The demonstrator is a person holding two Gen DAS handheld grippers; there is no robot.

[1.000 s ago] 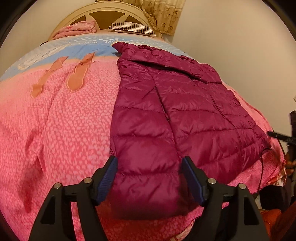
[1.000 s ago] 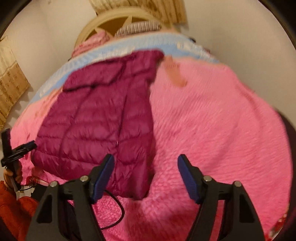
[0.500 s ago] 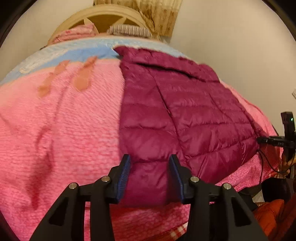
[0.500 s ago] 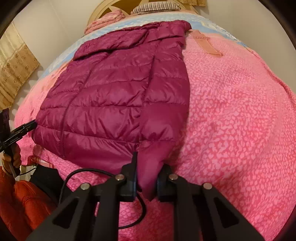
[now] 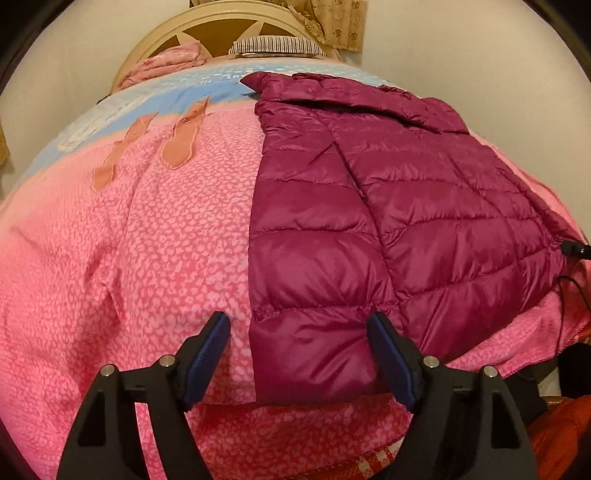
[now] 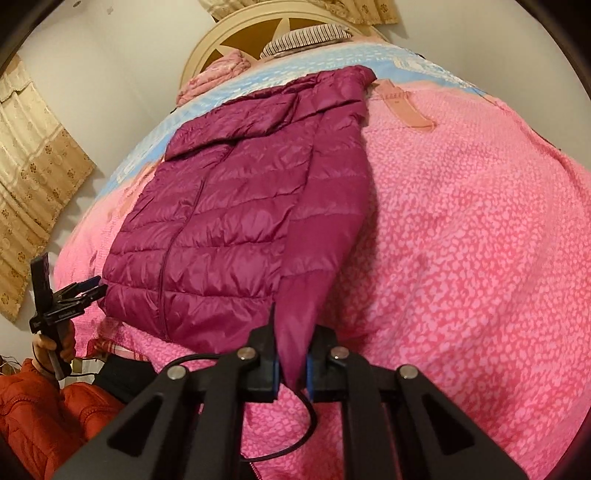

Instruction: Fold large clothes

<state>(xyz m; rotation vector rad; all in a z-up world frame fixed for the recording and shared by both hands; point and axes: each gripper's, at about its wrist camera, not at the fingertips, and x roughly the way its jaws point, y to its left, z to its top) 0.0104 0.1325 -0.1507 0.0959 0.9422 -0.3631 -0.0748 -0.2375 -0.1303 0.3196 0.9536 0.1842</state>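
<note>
A magenta quilted puffer jacket [image 5: 388, 206] lies flat on a pink bedspread [image 5: 147, 240], collar toward the headboard. It also shows in the right wrist view [image 6: 236, 206]. My left gripper [image 5: 299, 363] is open, its blue pads either side of the jacket's near sleeve cuff [image 5: 310, 354], not clamping it. My right gripper [image 6: 291, 363] is shut on the cuff of the other sleeve [image 6: 317, 254], which is pulled up off the bed toward me.
A cream headboard [image 5: 221, 22] with a striped pillow [image 5: 273, 44] and a pink pillow [image 5: 162, 62] is at the far end. A curtain [image 6: 33, 177] hangs at the left. The person's orange jacket [image 6: 40, 406] and the other gripper [image 6: 62, 299] show at lower left.
My left gripper had narrowed around the sleeve cuff and has opened wide again. My right gripper closed on the other sleeve's cuff and lifted it.
</note>
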